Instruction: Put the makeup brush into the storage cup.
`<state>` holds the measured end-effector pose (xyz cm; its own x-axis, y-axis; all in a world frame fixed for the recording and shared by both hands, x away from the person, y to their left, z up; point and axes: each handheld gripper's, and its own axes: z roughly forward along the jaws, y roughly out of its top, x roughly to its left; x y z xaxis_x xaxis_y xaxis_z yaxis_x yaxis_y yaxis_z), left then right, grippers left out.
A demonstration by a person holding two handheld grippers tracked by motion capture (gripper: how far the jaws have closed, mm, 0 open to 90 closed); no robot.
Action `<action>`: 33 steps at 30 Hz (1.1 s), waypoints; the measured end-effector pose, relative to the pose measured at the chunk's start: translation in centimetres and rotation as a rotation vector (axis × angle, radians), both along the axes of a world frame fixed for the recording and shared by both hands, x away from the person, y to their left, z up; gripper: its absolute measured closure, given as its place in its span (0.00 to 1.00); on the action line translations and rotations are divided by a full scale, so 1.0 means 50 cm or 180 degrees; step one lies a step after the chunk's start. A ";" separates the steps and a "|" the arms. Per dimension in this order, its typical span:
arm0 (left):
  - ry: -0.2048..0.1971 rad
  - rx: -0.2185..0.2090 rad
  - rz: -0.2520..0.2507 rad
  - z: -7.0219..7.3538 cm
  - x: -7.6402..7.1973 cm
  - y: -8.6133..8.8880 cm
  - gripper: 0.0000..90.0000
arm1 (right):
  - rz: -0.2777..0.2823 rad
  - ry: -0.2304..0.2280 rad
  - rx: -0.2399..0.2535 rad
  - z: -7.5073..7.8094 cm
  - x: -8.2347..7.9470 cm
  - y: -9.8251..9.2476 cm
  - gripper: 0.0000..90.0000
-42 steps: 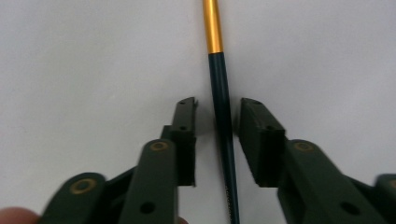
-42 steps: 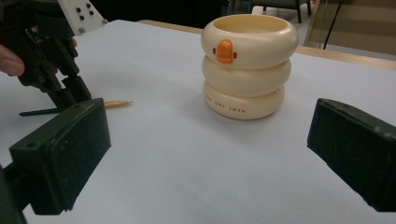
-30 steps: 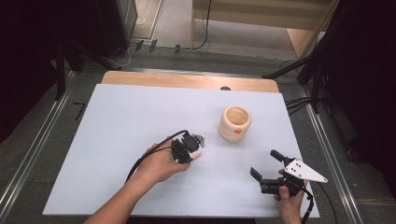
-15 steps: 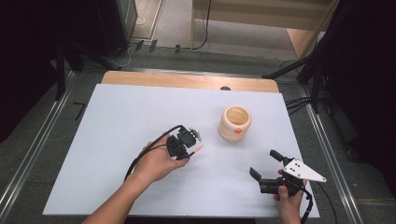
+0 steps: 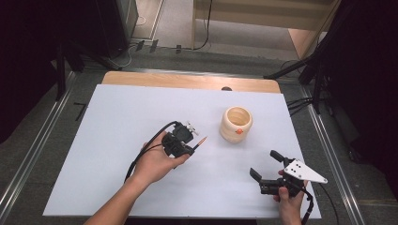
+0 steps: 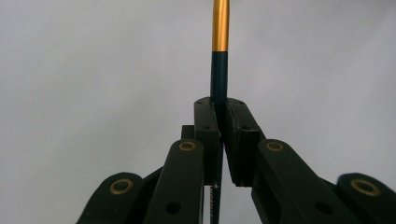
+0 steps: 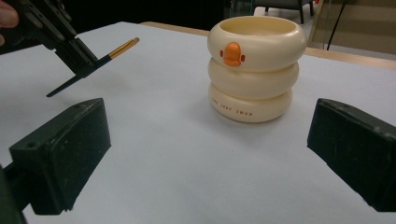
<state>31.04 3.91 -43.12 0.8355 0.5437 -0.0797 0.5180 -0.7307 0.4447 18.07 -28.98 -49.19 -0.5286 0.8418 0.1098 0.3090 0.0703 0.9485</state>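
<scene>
Your left hand-held gripper (image 5: 193,149) is clenched tight on a thin pen (image 5: 202,140). The pen is dark with a gold end. In the left gripper view, the pen (image 6: 219,70) sticks straight out from between the two black jaws, and the gold part is the far end. The pen is up in the air above the white table (image 5: 117,117), not lying on it. In the right gripper view you can see the pen (image 7: 109,55) tilted, with its gold end higher and pointing toward the cup (image 7: 256,67).

The cup (image 5: 236,123) is cream colored and looks like three fat rings stacked up. It has a small orange duck bill on its side and small orange letters on the bottom ring. It stands upright on the table, near the gold end of the pen but not touching it.

Your right hand-held gripper (image 5: 267,165) is down near the front right corner of the table. Its jaws are spread wide apart and hold nothing. It points toward the cup, well apart from it.
</scene>
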 end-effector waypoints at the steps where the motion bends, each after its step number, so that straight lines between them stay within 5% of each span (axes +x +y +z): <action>1: -0.0027 -0.0057 0.0001 0.001 -0.001 0.001 0.95 | 0.0000 0.0000 0.0000 0.000 0.000 0.000 0.00; 10: -0.0250 -0.0610 -0.0006 0.002 -0.011 0.014 0.95 | 0.0021 0.0042 0.0097 0.006 0.007 0.022 0.00; 23: -0.0559 -0.1105 0.0007 0.016 -0.025 0.034 0.95 | 0.0083 0.0076 0.0086 0.033 0.043 0.068 0.00; 33: -0.0641 -0.1359 0.0048 0.013 -0.023 0.043 0.95 | 0.0077 0.0112 0.0166 0.053 0.067 0.106 0.03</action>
<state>29.90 6.06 -42.45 0.8495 0.5096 -0.1362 0.3998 -0.4535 0.7965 21.42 -23.69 -46.56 -0.5437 0.8215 0.1721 0.3409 0.0288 0.9396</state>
